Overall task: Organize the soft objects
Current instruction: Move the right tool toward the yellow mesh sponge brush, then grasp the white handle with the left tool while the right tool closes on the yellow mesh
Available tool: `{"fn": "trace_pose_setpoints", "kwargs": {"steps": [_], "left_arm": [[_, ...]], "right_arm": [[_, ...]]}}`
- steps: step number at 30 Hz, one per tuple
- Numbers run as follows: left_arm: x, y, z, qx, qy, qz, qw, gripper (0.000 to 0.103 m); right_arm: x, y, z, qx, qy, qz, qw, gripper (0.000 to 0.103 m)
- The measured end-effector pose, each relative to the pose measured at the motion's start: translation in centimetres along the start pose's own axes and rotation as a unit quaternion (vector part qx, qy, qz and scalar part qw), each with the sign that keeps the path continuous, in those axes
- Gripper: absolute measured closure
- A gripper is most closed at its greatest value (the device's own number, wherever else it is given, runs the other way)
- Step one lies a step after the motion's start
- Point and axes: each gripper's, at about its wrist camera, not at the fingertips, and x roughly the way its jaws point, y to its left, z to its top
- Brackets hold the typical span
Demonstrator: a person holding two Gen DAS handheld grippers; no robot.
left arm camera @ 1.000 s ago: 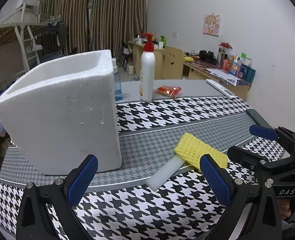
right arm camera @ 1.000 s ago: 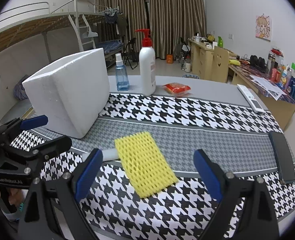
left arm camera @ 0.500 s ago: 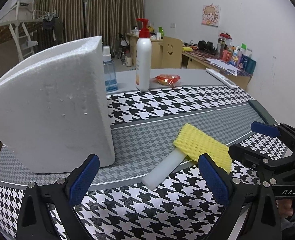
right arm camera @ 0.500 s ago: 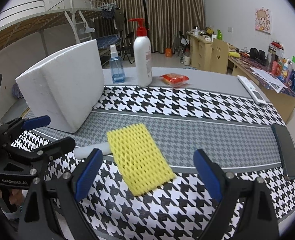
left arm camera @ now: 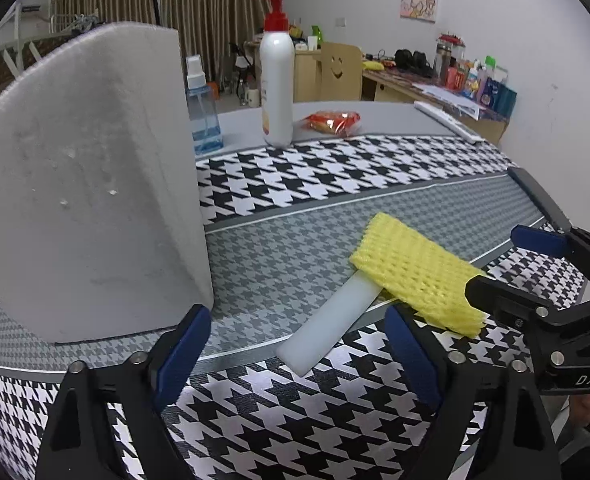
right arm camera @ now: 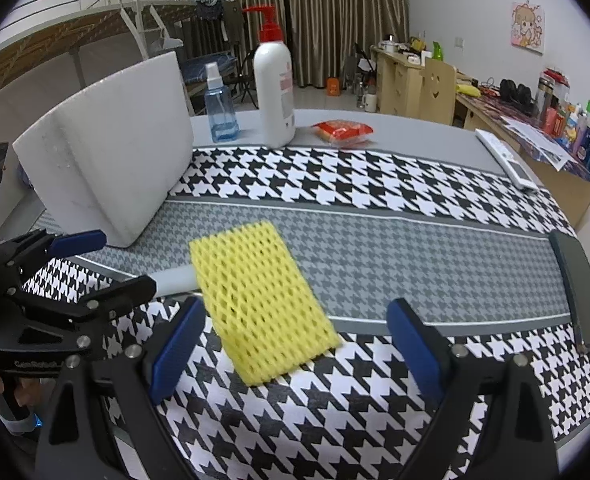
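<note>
A yellow foam net [left arm camera: 415,272] lies flat on the houndstooth cloth, over one end of a white foam strip [left arm camera: 331,324]. My left gripper [left arm camera: 297,354] hovers low over the strip's free end. Its jaws are closing with that end between them, and the pads do not touch it. A big white foam box [left arm camera: 87,184] stands just to its left. My right gripper [right arm camera: 297,344] is open above the near edge of the yellow net [right arm camera: 255,292], the strip [right arm camera: 175,278] poking out to the left. Each gripper shows in the other's view, the right gripper [left arm camera: 507,264] and the left gripper [right arm camera: 115,264].
At the back of the table stand a white pump bottle [left arm camera: 277,76] and a blue spray bottle [left arm camera: 203,116], with a red snack packet [left arm camera: 331,120] beside them. A white remote [right arm camera: 507,158] and a black phone [right arm camera: 579,284] lie along the table's right edge.
Both grippers have sunk toward the table and come closer to the net and strip. The left jaws have narrowed a little. The foam box fills more of the left view.
</note>
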Motion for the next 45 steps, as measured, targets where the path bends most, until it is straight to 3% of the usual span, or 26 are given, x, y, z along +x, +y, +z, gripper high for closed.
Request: {"fn": "trace_pose_setpoints", "kwargs": {"steps": [25,30,35,45], "left_arm": [[2.2,-0.4,-0.3,0.018,0.039,-0.012,0.9990,0.036],[2.2,-0.9,-0.3,0.033,0.034,-0.009,0.9988,0.046],[2.1,-1.7,-0.3,0.050,0.033,-0.017,0.9981,0.066],[1.7,-1.7,-0.3,0.044,0.027,-0.024,0.9984,0.084]], "right_arm": [[1.0,-0.8,-0.2,0.004,0.018,0.005,1.000,0.009],[1.1,-0.7,-0.2,0.004,0.019,0.010,1.000,0.009],[1.1,-0.7,-0.2,0.004,0.018,0.010,1.000,0.009],[1.0,-0.6,-0.1,0.001,0.019,0.011,1.000,0.009]]}}
